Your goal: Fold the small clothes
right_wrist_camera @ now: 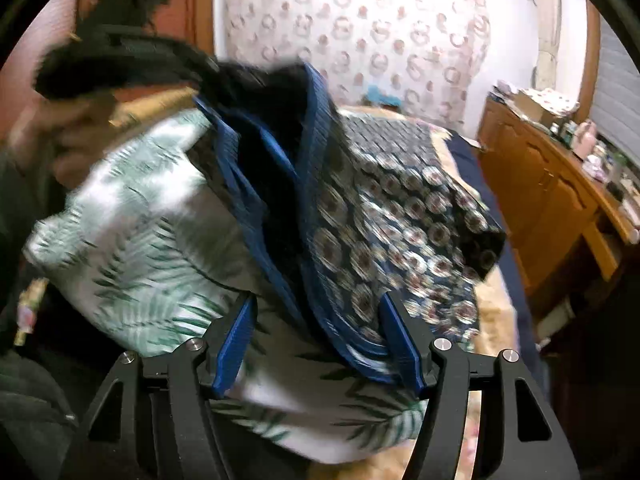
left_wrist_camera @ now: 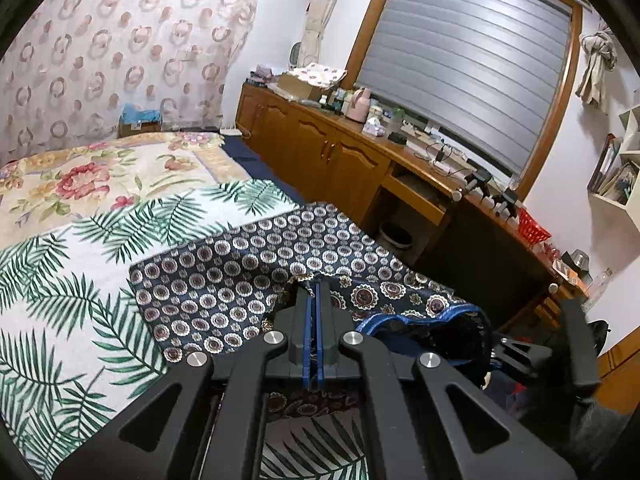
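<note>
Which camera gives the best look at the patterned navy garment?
The left wrist view: the patterned navy garment lies sharp, spread on the leaf-print sheet. The right wrist view shows it blurred, mostly its blue waistband.

The garment (left_wrist_camera: 240, 264) is dark navy with rows of cream and maroon medallions, edged by a bright blue ribbed band (right_wrist_camera: 316, 184). Beneath lies a white sheet (left_wrist_camera: 60, 300) printed with green palm fronds, beside a cream quilt (left_wrist_camera: 80, 176) with red flowers.

No legible txt, labels, brands or nos. anywhere in either view.
</note>
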A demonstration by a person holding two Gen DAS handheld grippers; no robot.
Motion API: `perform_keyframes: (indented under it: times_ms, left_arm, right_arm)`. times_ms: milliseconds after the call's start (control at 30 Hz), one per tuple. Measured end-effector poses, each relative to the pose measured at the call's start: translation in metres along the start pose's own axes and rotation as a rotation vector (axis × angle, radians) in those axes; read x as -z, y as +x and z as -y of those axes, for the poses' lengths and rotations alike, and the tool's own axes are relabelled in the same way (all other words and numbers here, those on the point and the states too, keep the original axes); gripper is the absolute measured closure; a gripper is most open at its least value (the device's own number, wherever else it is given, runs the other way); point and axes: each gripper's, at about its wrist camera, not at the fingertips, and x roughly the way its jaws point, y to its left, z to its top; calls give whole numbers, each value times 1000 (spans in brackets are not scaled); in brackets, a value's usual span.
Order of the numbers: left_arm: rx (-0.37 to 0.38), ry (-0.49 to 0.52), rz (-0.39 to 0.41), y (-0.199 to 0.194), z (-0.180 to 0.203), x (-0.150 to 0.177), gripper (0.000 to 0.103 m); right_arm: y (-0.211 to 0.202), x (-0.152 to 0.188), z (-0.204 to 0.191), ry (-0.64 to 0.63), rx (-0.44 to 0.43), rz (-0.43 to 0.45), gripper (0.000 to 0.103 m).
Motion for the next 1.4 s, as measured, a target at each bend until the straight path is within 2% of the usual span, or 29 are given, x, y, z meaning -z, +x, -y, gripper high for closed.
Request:
perform_keyframes:
  times_ms: [67,100,133,167,267,433,533,633,700,733,767,800,867,967,1067,1133,1167,1233,1300,1400]
  left_arm:
    - [6,0,10,-5,-2,-2,100]
    - [3,1,17,-9,-3,-3,100]
    - [1,1,23,-11,-5,-5,100]
    - [0,-1,29,-14,-7,-6,100]
    - [-25,-2,55,-24,-14,-12,100]
    - [-89,-9,67,-27,-33,-16,100]
    - [-134,-37,44,-16,-50,-18,100]
    - [-164,-54,19,-5,-66,-19,100]
    - [-181,-55,10,-1,-72,-18,85]
    - [-181,-55,8,0,-76,-17,82]
    - [-191,-51,4,2,-78,-16,74]
    - [-213,-40,6,2,-79,-16,60]
    - [-226,-25,15,2,-81,-17,55]
    - [-224,-26,9,6,-87,-18,33]
    - [-228,-27,-26,19,-93,-15,31]
    - [-243,-29,-57,31,-97,-10,31]
    - [-248,-35,-70,36,-99,-9,31]
    - [-263,-46,-101,47,-106,-6,31]
    - [-274,-50,-126,55,-108,-3,31]
    - [-283,-60,-162,64,-114,2,31]
  right_arm:
    - [5,-1,7,14,-2,-7,41]
    - [7,-3,11,15,-5,-3,61]
    - [8,-8,13,10,-8,-1,94]
    - [10,-14,15,3,-12,-3,100]
    - [5,-37,24,-14,-8,52,100]
    - [-1,-100,36,-60,14,160,100]
    - [13,-134,37,-109,19,184,100]
    - [40,-159,40,-138,12,171,100]
    - [62,-173,43,-142,-8,146,100]
    - [72,-178,45,-144,-14,136,100]
    - [83,-184,47,-145,-21,123,100]
    - [91,-187,48,-146,-29,112,100]
    - [107,-194,50,-151,-39,88,100]
    - [118,-197,65,-151,-59,66,100]
    - [126,-207,72,-159,-28,63,99]
    - [135,-214,77,-145,11,55,79]
    - [137,-216,78,-137,34,54,73]
    - [135,-222,83,-119,46,47,53]
    - [132,-226,87,-93,52,43,49]
    - [122,-230,96,-42,58,34,48]
